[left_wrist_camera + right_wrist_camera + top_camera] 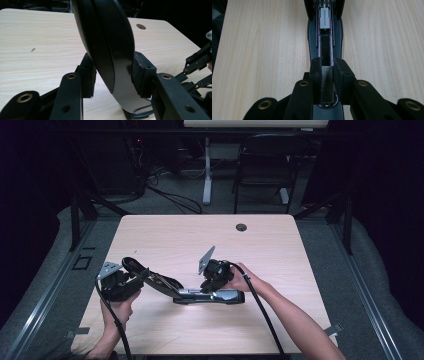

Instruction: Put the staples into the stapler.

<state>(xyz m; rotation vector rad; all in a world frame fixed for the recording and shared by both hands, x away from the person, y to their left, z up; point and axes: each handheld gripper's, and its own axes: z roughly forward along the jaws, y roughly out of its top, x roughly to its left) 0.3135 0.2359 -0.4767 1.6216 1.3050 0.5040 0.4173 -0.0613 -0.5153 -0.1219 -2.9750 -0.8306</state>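
Jaws of the left gripper (112,75) clamp the stapler's raised lid (105,42); the right gripper (327,72) pinches a staple strip (327,85) over the open channel (325,45), its lower end hidden.

A light wooden table (170,235) with a round cable hole (241,227) near its far edge; an opened black stapler (210,296) lies near its middle.

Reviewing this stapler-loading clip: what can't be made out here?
- Staple strip, right gripper view: its near end is cut off by the right hand-held gripper.
- Stapler lid, left gripper view: its top is cut off by the picture edge.
- Stapler base, high view: staples too small to see.
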